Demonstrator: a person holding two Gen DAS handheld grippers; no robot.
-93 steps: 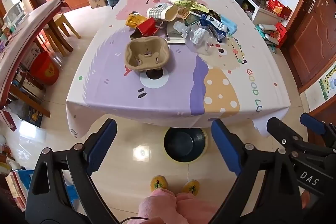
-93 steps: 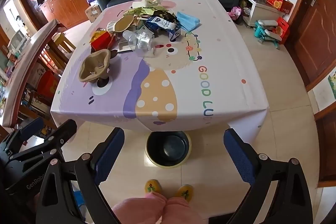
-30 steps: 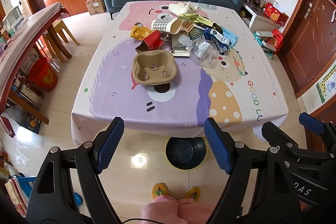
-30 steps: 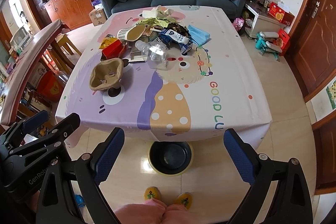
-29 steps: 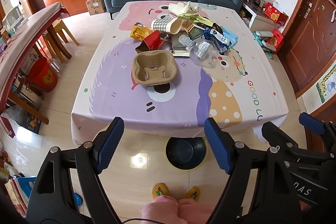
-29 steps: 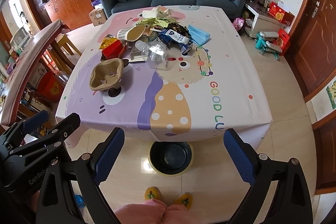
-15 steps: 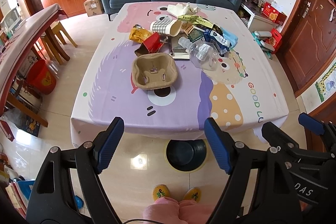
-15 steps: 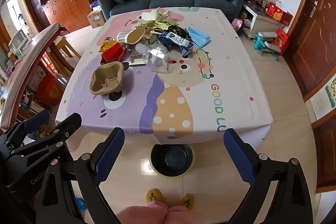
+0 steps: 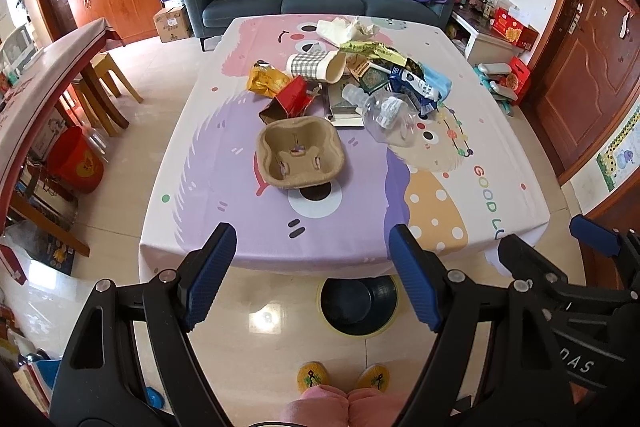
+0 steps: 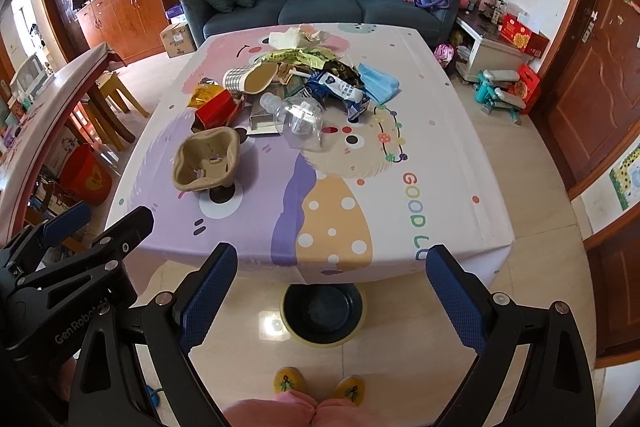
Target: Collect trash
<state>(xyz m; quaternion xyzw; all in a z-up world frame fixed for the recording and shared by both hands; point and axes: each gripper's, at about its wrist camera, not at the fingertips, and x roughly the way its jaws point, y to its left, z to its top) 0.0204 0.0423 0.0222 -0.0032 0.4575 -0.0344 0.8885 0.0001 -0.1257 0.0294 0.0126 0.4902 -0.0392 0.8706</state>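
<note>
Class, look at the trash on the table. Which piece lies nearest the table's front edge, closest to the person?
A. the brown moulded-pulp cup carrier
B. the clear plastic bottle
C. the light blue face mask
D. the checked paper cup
A: the brown moulded-pulp cup carrier sits alone in front of the pile, nearer the front edge of the table than the rest.

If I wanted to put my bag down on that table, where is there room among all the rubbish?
The near right part of the table, around the GOOD lettering, is bare, and so is the near edge in front of the cardboard tray. The far middle is crowded: cup, bottle, red box, wrappers overlapping.
</note>
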